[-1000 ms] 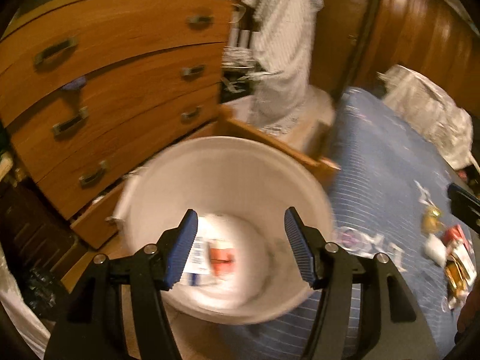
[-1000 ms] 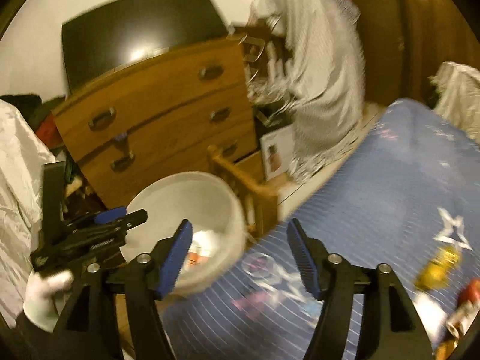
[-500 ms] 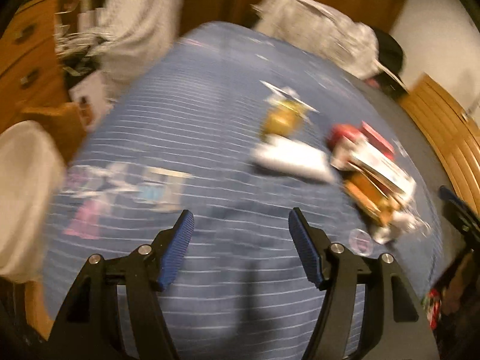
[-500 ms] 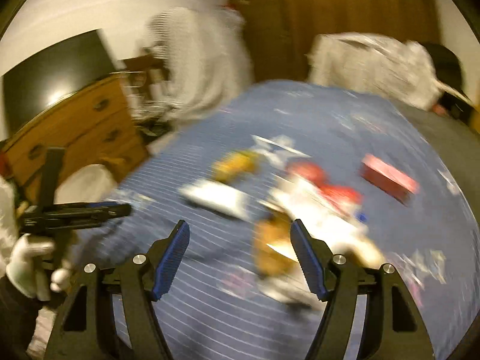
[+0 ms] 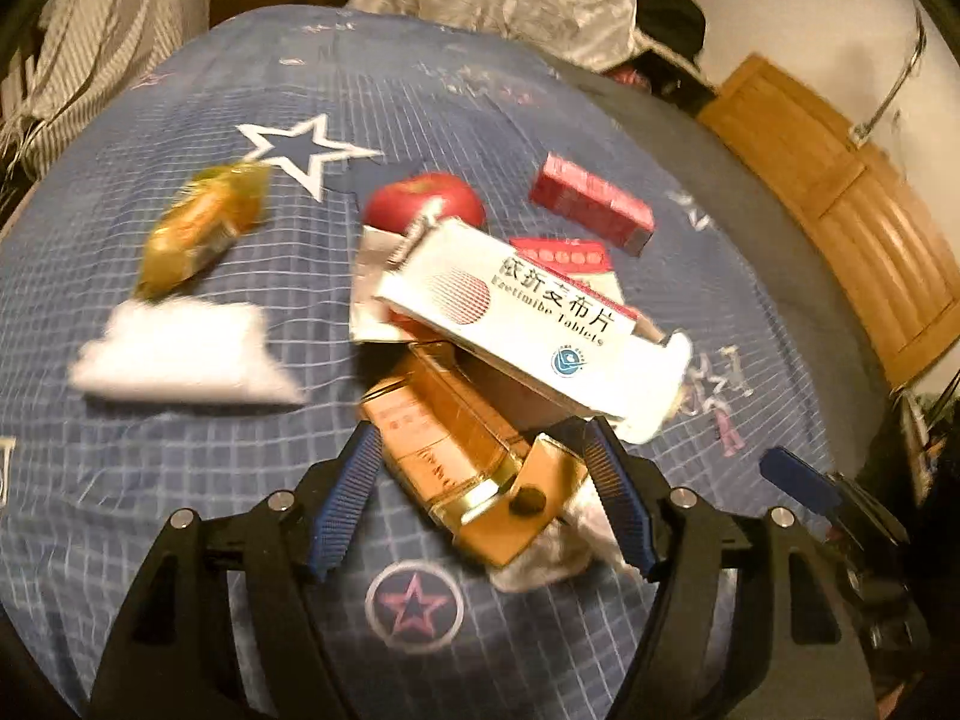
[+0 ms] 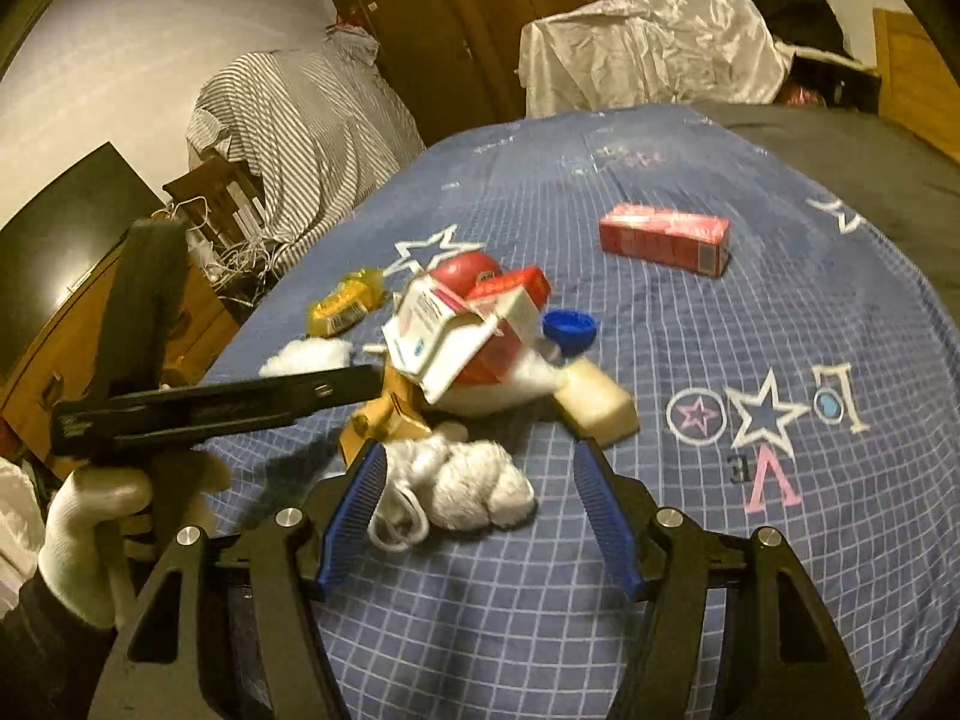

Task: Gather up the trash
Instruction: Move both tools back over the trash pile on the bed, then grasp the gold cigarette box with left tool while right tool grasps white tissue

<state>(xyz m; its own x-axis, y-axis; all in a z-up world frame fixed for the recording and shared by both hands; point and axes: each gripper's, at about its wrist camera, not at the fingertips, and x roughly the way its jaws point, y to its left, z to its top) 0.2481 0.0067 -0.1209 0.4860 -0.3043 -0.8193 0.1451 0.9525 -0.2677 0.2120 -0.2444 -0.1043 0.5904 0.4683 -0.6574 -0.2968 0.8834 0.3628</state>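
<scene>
A pile of trash lies on the blue bedspread (image 5: 180,480). My left gripper (image 5: 486,498) is open, its fingers either side of a gold-brown box (image 5: 456,450). Above it lie a white tablet box (image 5: 528,324), a red apple (image 5: 426,201), a red carton (image 5: 591,204), a yellow snack wrapper (image 5: 198,228) and white tissue (image 5: 180,354). My right gripper (image 6: 480,510) is open and empty, astride a white wad with a loop (image 6: 462,480). The right wrist view shows the left gripper (image 6: 210,402) from the side, the tablet box (image 6: 438,330), a blue cap (image 6: 570,324) and a cream block (image 6: 600,402).
A grey blanket (image 6: 840,150) covers the bed's far right. A striped cloth (image 6: 300,132) drapes furniture at the left, with cables below it. A shiny white cover (image 6: 648,48) lies behind the bed. A wooden dresser and dark screen (image 6: 54,252) stand at the far left.
Both grippers have swung away from the white bucket and dresser to the trash pile on the bed. Both stay open and empty.
</scene>
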